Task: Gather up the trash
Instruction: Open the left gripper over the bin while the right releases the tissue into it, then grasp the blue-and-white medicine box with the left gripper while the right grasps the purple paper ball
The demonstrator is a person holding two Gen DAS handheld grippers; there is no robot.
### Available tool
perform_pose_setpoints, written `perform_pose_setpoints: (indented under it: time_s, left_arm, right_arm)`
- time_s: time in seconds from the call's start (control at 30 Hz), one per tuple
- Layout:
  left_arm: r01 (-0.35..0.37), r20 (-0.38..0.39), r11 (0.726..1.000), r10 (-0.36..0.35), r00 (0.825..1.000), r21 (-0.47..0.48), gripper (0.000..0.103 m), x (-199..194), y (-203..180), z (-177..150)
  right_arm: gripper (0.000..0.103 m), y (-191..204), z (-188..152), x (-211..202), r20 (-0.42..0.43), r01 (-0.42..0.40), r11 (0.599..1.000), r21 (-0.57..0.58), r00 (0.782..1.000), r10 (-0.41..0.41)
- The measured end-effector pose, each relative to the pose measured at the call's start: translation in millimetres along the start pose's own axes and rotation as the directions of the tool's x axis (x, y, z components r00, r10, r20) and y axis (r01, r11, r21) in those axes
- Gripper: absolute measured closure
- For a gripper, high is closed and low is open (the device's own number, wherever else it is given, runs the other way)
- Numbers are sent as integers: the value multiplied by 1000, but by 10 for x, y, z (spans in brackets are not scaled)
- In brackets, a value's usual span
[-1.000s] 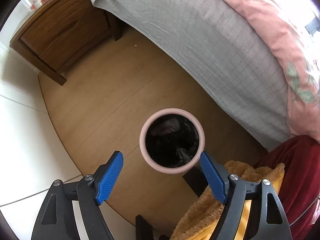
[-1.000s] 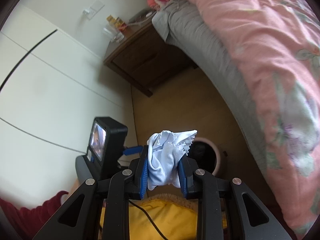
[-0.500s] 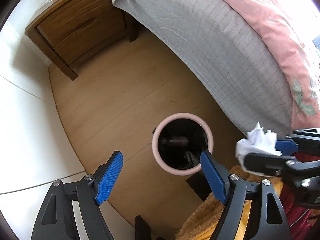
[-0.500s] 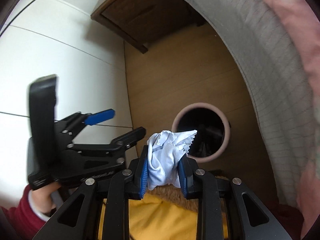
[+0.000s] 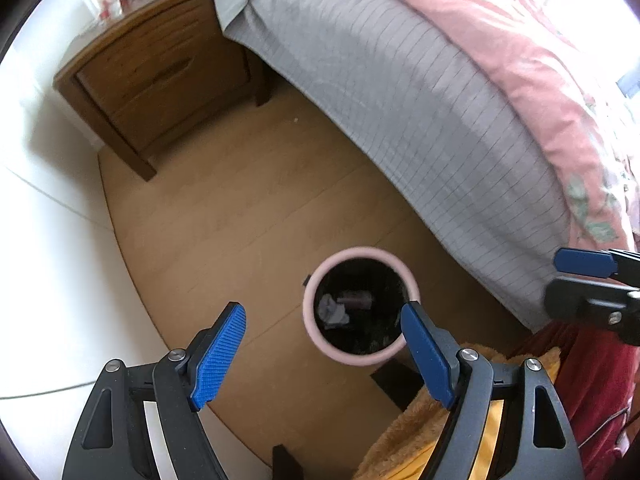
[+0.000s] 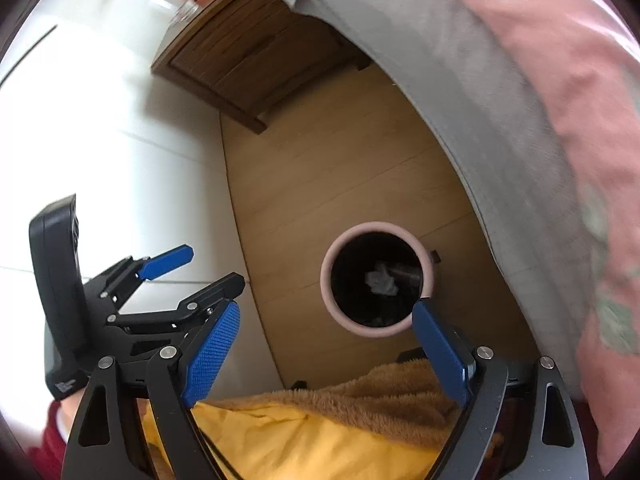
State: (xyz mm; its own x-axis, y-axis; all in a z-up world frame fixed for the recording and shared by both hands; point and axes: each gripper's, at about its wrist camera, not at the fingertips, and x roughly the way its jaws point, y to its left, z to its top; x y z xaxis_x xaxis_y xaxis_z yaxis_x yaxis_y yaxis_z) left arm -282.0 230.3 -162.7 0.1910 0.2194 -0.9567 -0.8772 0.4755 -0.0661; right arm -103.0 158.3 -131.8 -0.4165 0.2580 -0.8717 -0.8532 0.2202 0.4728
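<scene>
Right wrist view: crumpled white tissue wad (image 6: 382,279) inside round pink-rimmed waste bin with black liner (image 6: 332,298).
Wad is irregular, jagged-edged, with no clear long axis or heading; it lies on the bin's bottom beside a dark cylindrical object (image 6: 406,272). Right gripper (image 6: 328,350) jaws have just been opening, nothing between them. Left gripper (image 5: 326,354) stands spread wide, empty, above the wooden floor (image 5: 240,208).

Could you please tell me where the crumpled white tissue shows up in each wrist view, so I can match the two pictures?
Left wrist view: the crumpled white tissue lies inside the pink-rimmed bin, against its left inner wall, below centre of the picture.
Right wrist view: it lies near the middle of the bin's dark interior, right of centre of the picture.
Shared landmark: the wooden nightstand, upper left of the bin in both views.
</scene>
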Motion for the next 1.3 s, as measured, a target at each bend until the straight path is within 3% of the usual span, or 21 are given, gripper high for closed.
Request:
perform_pose_setpoints:
  time_s: [0.23, 0.33, 0.47, 0.57, 0.63, 0.8, 0.93, 1.3]
  left_arm:
    - [49, 71, 991, -58, 996, 121, 19, -186, -462, 193]
    - [77, 88, 976, -97, 991, 205, 18, -251, -822, 308]
    - [110, 91, 934, -149, 985, 339, 18, -344, -1417, 404]
    - [141, 82, 893, -194, 977, 428, 14, -436, -1844, 442]
    - [158, 75, 865, -219, 973, 477, 13, -495, -2109, 470]
    - [125, 81, 795, -214, 974, 593, 10, -636, -2699, 470]
    - [78, 108, 754, -195, 975, 652, 8, -706, -3000, 440]
    - [-13, 127, 737, -98, 987, 676, 6, -597, -3197, 427]
  right_arm:
    - [13, -180, -328, -722, 155, 12, 999, 35, 988, -18]
    - [13, -400, -579, -1116, 233, 31, 996, 87, 971, -50]
    - [13, -772, -943, -1733, 371, 146, 967, 208, 903, -216]
    - [12, -1044, -1221, -2048, 407, 213, 928, 306, 852, -330]
    - [7, -1285, -1353, -2190, 396, 243, 901, 360, 835, -383]
    - [7, -1829, -1533, -2383, 358, 248, 851, 463, 826, -436]
    - [7, -2007, -1468, -2290, 347, 241, 850, 469, 834, -428]
    - [7, -2442, -1264, -1982, 299, 223, 835, 502, 862, -410]
